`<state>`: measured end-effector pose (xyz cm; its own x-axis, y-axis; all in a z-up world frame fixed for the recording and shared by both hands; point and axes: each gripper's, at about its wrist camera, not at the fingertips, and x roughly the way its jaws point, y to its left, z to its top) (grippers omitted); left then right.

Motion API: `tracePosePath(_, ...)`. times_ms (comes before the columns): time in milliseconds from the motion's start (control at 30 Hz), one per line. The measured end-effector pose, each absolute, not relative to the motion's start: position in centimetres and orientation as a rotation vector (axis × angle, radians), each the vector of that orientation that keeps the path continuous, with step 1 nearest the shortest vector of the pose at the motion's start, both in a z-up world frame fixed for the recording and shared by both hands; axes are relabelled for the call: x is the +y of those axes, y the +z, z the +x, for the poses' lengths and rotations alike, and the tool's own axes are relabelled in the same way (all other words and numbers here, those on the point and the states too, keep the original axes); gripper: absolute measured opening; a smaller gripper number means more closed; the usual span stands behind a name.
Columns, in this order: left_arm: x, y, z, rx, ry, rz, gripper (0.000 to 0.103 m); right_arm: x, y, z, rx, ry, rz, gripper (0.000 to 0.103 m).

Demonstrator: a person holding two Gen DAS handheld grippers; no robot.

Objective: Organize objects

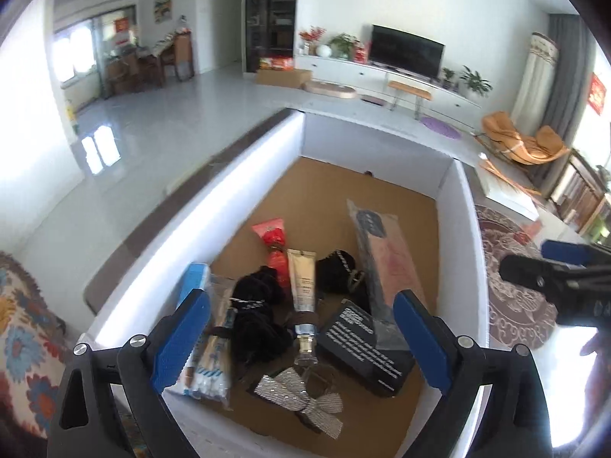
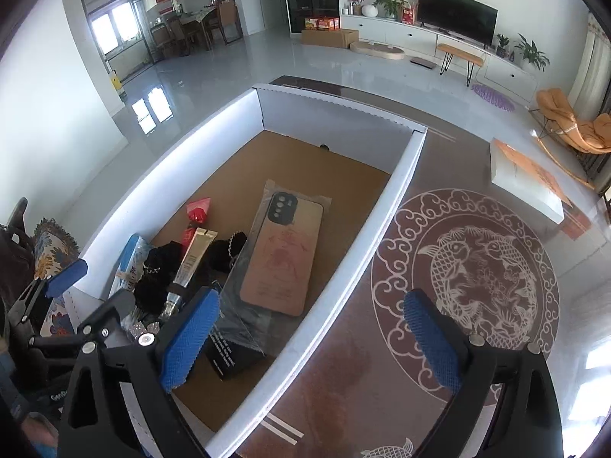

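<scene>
Room: bright living room with a glossy pale floor, a dark flat television (image 2: pixel 456 15) on a long white cabinet, and an orange lounge chair (image 2: pixel 573 126) by the curtains.
Table: brown glass-topped table (image 2: pixel 382 324) printed with a white round fish-and-cloud pattern; a flat white box with an orange top (image 2: pixel 529 179) lies near its far right edge, well apart from everything else.
Box: large open white cardboard box with a brown floor (image 1: pixel 382 191); its far half is bare, its near half holds all the goods; its right wall runs just beside the round pattern.
Contents: tan phone case with a black camera cut-out in a clear sleeve (image 2: pixel 284 255), red drawing on it unreadable; cream squeeze tube with a silver neck (image 1: pixel 303 282), small print too blurred to read; black box with white lettering (image 1: pixel 362 343), words illegible; red foil-wrapped sweet (image 1: pixel 273 234); black fabric pieces with silver trim (image 1: pixel 256 316); silver glitter bow (image 1: pixel 301 393); clear pack of blue-striped sticks (image 1: pixel 210 358); pale blue carton (image 1: pixel 193 280) against the left wall.
Left hand-held gripper (image 1: pixel 301 339): blue pads spread wide above the tube and the black box, pinching nothing.
Right hand-held gripper (image 2: pixel 309 339): blue pads spread wide, straddling the box's right wall, one finger over the box and one over the table; nothing between them.
</scene>
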<state>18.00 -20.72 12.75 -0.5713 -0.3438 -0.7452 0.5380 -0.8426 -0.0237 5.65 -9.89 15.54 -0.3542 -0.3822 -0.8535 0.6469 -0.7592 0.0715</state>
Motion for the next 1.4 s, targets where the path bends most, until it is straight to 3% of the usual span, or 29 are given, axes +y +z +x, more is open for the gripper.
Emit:
tracePosePath(267,-20.3,12.6,18.0,0.24,-2.297,1.191,0.098,-10.8,14.5,7.4,0.423,-2.118,1.244,0.098)
tracePosePath(467,-21.1,12.7,18.8,0.312,-2.285,1.17,0.098,-11.5,14.5,7.8,0.434,-2.119,1.245,0.098)
tracePosePath(1233,-20.5,13.3,19.3,0.262,-2.269,1.14,0.098,-11.8,14.1,8.6,0.435,-2.112,1.278,0.098)
tracePosePath(1400,-20.7,13.8,19.7,0.282,-2.267,1.164,0.098,-11.6,14.7,8.4,0.367,-2.121,1.339,0.098)
